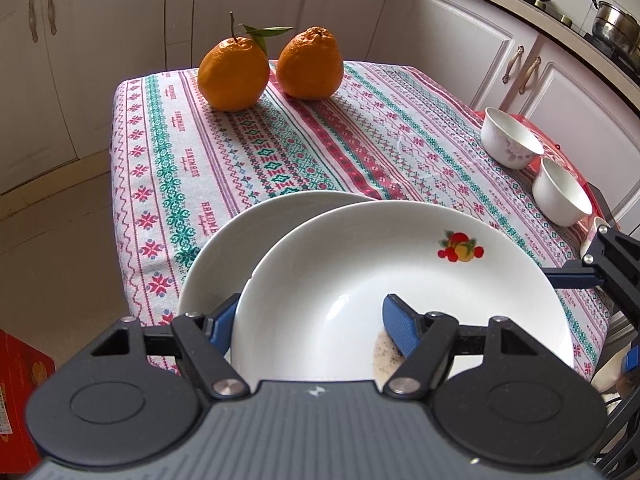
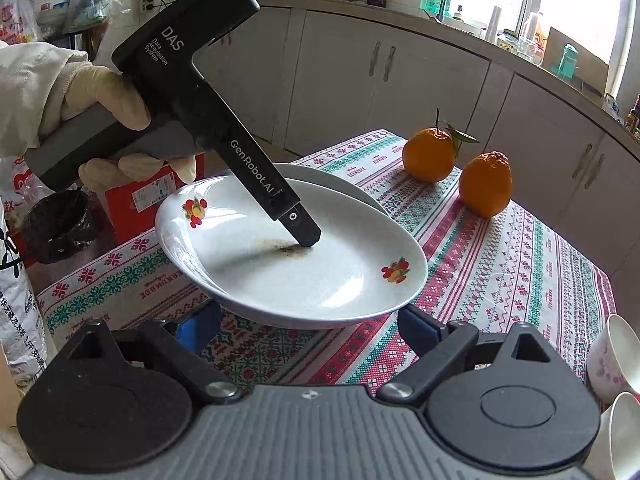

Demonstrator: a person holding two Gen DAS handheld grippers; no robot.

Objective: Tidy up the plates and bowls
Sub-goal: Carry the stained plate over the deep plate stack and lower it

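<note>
Table [image 1: 320,128] (patterned cloth): two oranges [image 1: 234,74], two bowls [image 1: 510,138], plate [image 1: 224,248].

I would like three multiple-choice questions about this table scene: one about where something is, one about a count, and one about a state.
1. Where is the fruit-printed plate?
A. Stacked under the small bowls
B. Held tilted, partly over a plain plate
C. On the floor

2. How many oranges are on the tablecloth?
A. One
B. Two
C. Four

3. What is the state of the left tool?
A. Closed on the rim of the fruit-printed plate
B. Open and empty above the oranges
C. Holding a small bowl

Answers:
1 B: its near edge is lifted off the tablecloth and it overlaps the plain plate.
2 B: one orange with a leaf and one without.
3 A: one finger is inside the plate, the other outside its rim.
</note>
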